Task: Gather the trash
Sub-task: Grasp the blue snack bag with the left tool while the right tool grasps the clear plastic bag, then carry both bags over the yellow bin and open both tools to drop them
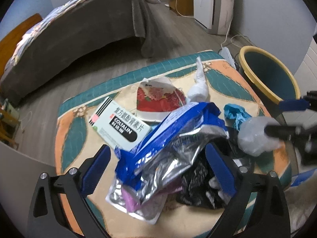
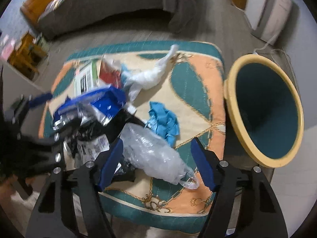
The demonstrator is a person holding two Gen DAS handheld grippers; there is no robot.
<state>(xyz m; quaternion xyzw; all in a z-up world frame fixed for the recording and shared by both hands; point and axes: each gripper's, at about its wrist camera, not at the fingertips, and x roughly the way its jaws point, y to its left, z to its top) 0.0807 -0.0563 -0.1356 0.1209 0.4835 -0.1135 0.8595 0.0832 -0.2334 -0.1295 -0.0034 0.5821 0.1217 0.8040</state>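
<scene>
Trash lies on a patterned cushion (image 1: 227,79). My left gripper (image 1: 158,166) is open around a blue and silver foil bag (image 1: 168,138), beside a black wrapper (image 1: 200,182). A Coltalin medicine box (image 1: 120,125), a red printed wrapper (image 1: 158,99), a white tissue wad (image 1: 198,87) and a crumpled blue glove (image 1: 235,115) lie beyond. My right gripper (image 2: 156,162) is open around a clear plastic bag (image 2: 154,154). The blue glove (image 2: 164,123) lies just ahead of it. The left gripper (image 2: 51,119) shows at the left of the right wrist view.
A teal bin with a yellow rim (image 2: 265,111) stands right of the cushion, also in the left wrist view (image 1: 271,75). A bed with a grey cover (image 1: 79,27) is behind, on a wooden floor. A white appliance (image 1: 214,4) and cables stand by the far wall.
</scene>
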